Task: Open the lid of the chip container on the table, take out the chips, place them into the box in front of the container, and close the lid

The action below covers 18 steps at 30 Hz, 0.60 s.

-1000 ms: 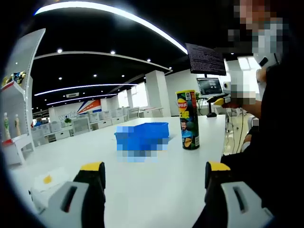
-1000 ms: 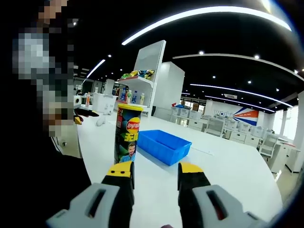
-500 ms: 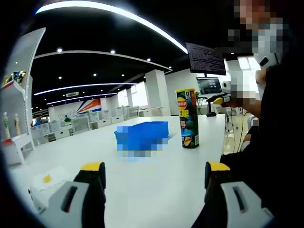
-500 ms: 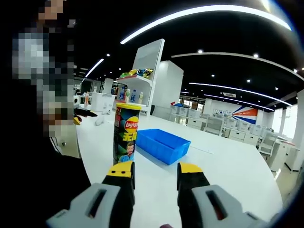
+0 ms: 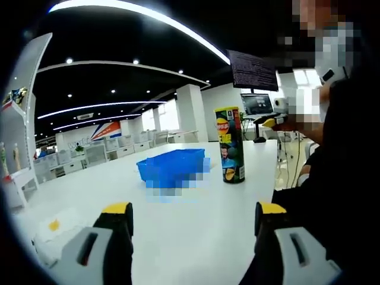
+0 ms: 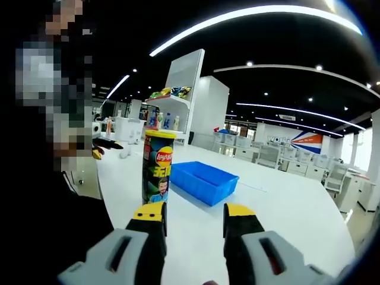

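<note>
the chip container [image 5: 230, 145] stands upright on the white counter [image 5: 196, 225], lid on, just beside the blue box [image 5: 171, 167]; in the right gripper view the container [image 6: 156, 167] sits left of the box [image 6: 203, 181] with bare counter [image 6: 285, 208] stretching wide around both. the left tool [image 5: 189, 215] hangs low over the counter with its jaws spread wide and nothing between them, well apart from the container. the right tool [image 6: 193, 214] has its jaws set narrower, also empty, the container just beyond its left jaw. a person in dark clothing [image 5: 344, 178] stands at the counter's edge. the room is an open office with strip lights [image 6: 249, 18], a shelf of bottles [image 6: 169, 113] and a monitor [image 5: 258, 104]. the container reads "lay's".
</note>
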Available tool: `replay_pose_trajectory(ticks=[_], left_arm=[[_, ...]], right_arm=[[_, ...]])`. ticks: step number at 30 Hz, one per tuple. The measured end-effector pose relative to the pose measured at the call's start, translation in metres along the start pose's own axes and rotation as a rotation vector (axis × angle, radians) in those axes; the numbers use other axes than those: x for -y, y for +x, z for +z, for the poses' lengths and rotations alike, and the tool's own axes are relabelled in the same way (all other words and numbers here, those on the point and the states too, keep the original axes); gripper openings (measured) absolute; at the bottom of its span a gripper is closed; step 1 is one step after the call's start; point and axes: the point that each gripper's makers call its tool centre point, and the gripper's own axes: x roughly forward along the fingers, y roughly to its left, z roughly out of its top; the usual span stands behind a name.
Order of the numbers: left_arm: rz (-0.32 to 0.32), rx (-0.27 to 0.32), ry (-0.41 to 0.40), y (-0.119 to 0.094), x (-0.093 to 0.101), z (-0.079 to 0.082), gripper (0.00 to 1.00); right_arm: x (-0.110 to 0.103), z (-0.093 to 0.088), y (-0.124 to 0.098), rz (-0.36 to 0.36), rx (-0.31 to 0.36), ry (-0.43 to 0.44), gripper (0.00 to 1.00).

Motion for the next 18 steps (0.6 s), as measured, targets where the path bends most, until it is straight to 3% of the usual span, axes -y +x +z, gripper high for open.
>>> replay_pose_trajectory(ticks=[18], left_arm=[[-0.127, -0.006, 0.036, 0.04, 0.032, 0.006, 0.84]], right_arm=[[-0.006, -0.002, 0.001, 0.021, 0.011, 0.004, 0.36]])
